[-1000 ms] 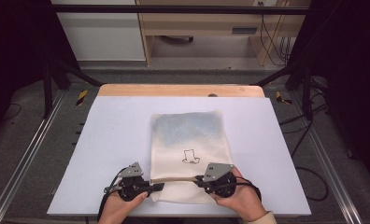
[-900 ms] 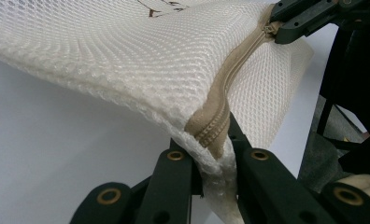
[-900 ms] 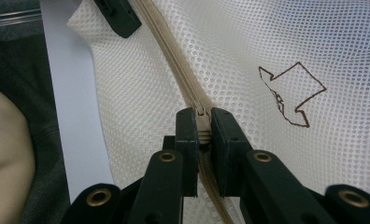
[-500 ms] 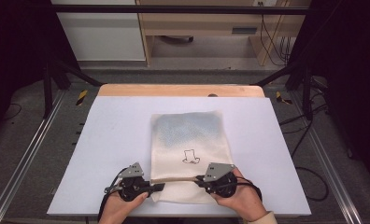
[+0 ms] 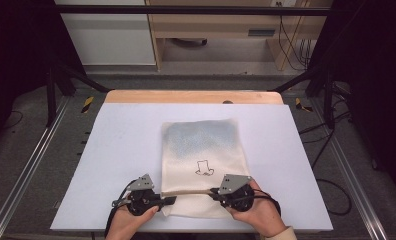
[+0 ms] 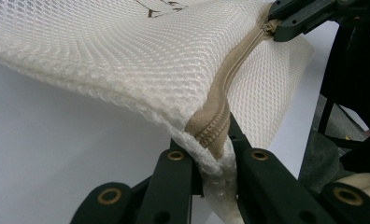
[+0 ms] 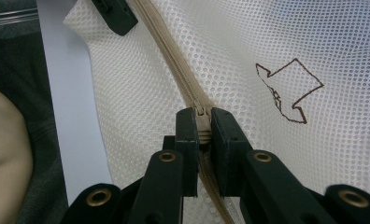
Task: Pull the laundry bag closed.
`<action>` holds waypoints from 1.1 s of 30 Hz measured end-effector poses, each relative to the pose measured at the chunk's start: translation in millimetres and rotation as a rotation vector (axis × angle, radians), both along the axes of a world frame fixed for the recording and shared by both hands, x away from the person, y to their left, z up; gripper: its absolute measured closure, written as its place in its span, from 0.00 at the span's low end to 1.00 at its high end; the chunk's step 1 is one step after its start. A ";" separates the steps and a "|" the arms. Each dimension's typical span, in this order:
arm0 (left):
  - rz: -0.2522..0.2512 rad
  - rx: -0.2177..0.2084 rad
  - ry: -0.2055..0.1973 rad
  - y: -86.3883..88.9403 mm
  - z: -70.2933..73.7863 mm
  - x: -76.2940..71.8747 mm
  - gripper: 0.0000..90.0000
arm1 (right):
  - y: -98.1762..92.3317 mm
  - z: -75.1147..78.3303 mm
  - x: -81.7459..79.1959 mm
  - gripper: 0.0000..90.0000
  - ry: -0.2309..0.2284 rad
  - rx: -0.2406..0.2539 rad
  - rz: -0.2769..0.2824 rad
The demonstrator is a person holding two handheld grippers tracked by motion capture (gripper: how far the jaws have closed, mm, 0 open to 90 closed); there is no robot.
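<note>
Cream mesh, woven in a fine honeycomb, makes up the laundry bag [image 5: 204,160] that lies flat in the middle of the white table [image 5: 111,150], its near end reaching almost to the table's front edge. A small dark outline drawing [image 5: 204,168] is printed on its upper face. A tan zipper [image 5: 191,191] runs across the near end of the bag, from one gripper to the other.

The left gripper [image 5: 162,201], held in the person's left hand [image 5: 131,222], is clamped on the bag's near left corner; in the left gripper view the two black jaws pinch the mesh and the end of the zipper tape [image 6: 213,135], and the fabric lifts off the table there in a shallow fold.

The right gripper [image 5: 215,191], held in the right hand [image 5: 258,212], is closed on the zipper's slider [image 7: 201,116]; in the right gripper view the jaws squeeze the small tan slider from both sides, with the closed zipper teeth running away from it toward the other gripper.

Beyond the table's far edge stand a wooden strip [image 5: 191,96] and pale cabinets [image 5: 111,45] on a grey floor
</note>
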State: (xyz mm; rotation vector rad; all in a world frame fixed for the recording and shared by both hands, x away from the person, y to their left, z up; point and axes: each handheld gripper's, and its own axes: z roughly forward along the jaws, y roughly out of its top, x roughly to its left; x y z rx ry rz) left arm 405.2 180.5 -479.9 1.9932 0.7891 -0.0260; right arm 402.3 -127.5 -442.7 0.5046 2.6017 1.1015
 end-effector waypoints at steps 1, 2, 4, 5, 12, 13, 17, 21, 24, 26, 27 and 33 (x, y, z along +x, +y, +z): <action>-0.001 0.000 -0.002 0.2 0.2 0.3 0.94 | -0.4 0.1 0.0 0.91 -0.001 -0.002 -0.002; 0.000 0.000 -0.004 0.4 0.2 0.4 0.94 | -1.1 0.3 -0.4 0.91 0.000 0.003 -0.005; -0.001 -0.002 -0.005 0.7 0.1 0.9 0.94 | -3.3 0.6 -1.1 0.91 -0.004 0.003 -0.007; 0.000 0.000 -0.004 0.7 0.0 0.8 0.94 | -4.4 0.3 -1.1 0.91 -0.006 0.004 -0.005; 0.003 -0.001 -0.008 1.0 1.0 -0.1 0.94 | -9.7 -0.9 -3.1 0.91 -0.002 0.005 -0.023; 0.001 0.000 -0.008 1.0 1.2 0.1 0.94 | -10.3 -0.9 -3.0 0.91 -0.003 0.006 -0.023; 0.002 0.000 -0.007 1.3 0.6 0.8 0.94 | -13.4 -0.8 -2.9 0.91 -0.004 0.007 -0.030; 0.004 0.002 -0.010 1.2 1.0 0.4 0.94 | -18.9 -0.1 -3.6 0.91 -0.006 0.013 -0.040; 0.004 0.003 -0.010 1.1 0.9 0.4 0.94 | -22.0 -1.0 -3.9 0.91 -0.006 0.012 -0.048; 0.003 0.003 -0.008 1.3 0.7 0.7 0.94 | -23.2 -0.8 -4.2 0.91 -0.004 0.013 -0.049; 0.004 0.004 -0.008 1.3 0.6 0.7 0.94 | -23.5 -0.8 -4.2 0.91 -0.004 0.013 -0.049; 0.004 0.004 -0.006 1.4 0.2 0.4 0.94 | -25.7 -1.5 -5.6 0.91 -0.006 0.010 -0.055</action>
